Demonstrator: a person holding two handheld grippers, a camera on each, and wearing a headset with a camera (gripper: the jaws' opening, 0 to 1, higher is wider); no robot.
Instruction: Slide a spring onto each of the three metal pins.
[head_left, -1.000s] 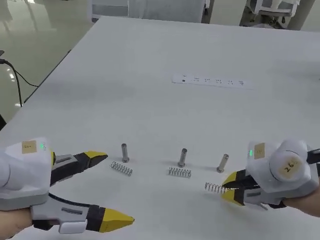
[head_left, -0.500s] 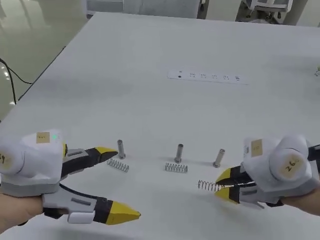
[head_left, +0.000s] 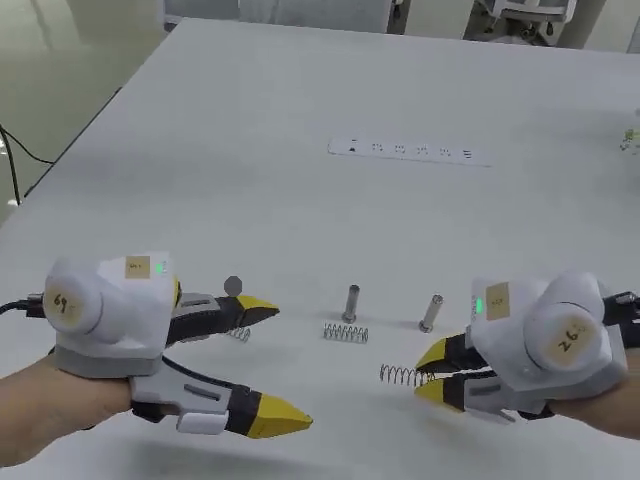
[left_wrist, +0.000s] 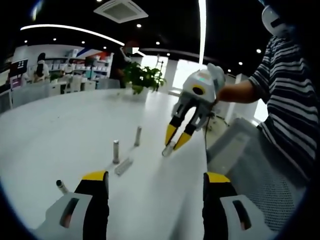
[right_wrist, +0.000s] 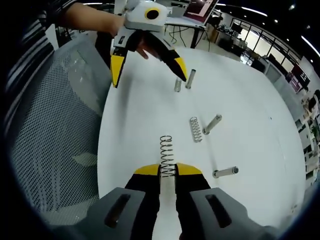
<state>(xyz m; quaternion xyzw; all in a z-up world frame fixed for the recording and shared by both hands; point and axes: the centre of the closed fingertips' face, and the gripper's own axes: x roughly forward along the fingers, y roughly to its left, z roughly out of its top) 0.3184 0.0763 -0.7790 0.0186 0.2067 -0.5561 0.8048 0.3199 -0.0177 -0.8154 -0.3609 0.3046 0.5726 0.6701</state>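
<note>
Since a second ago the left gripper (head_left: 285, 367) has pushed forward and to the right. Its upper yellow tip, then short of the left pin (head_left: 233, 287), now reaches past it, and that jaw crosses in front of the pin's lower part. The jaws stand wide apart with nothing between them. The left spring (right_wrist: 177, 85) lies on the table (head_left: 300, 200) just beside that pin, close to the tip of the upper jaw.

Further right, the middle pin (head_left: 351, 303) stands on the table with the middle spring (head_left: 346, 332) lying flat just in front of it, apart from both grippers. The right pin (head_left: 431, 312) stands just beyond the right gripper (head_left: 428, 372).

The right gripper's jaws are pinched narrow on one end of the third spring (head_left: 398, 375). This spring sticks out leftward from the tips, roughly level, with its free end short of the right pin. Whether it touches the table cannot be told. A power strip (head_left: 410, 152) lies well beyond the pins.
</note>
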